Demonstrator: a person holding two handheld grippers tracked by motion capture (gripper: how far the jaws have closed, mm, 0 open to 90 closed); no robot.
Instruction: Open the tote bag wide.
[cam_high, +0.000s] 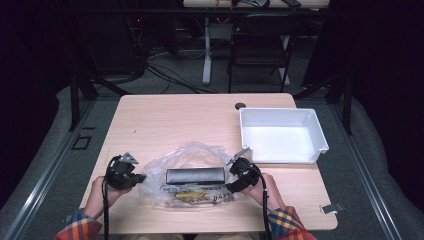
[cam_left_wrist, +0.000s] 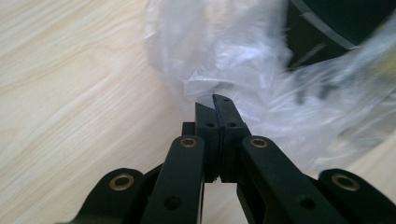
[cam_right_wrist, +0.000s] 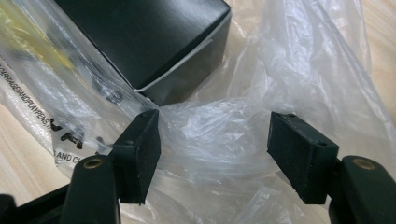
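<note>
A clear plastic bag (cam_high: 192, 155) lies crumpled at the near middle of the table, and a long black box (cam_high: 195, 175) lies inside it. My left gripper (cam_high: 140, 177) is at the bag's left edge. In the left gripper view its jaws (cam_left_wrist: 215, 100) are pressed together with the rim of the bag (cam_left_wrist: 224, 46) pinched at their tips. My right gripper (cam_high: 231, 187) is at the bag's right end. In the right gripper view it (cam_right_wrist: 215, 140) stands open astride loose film (cam_right_wrist: 299, 60), just short of the corner of the box (cam_right_wrist: 149, 32).
A white plastic bin (cam_high: 320, 132) stands empty at the table's right, just beyond the right hand. Something yellow (cam_high: 187, 192) and black printed text show through the bag's near side. Bare wooden tabletop (cam_high: 190, 115) stretches behind the bag. A chair stands past the far edge.
</note>
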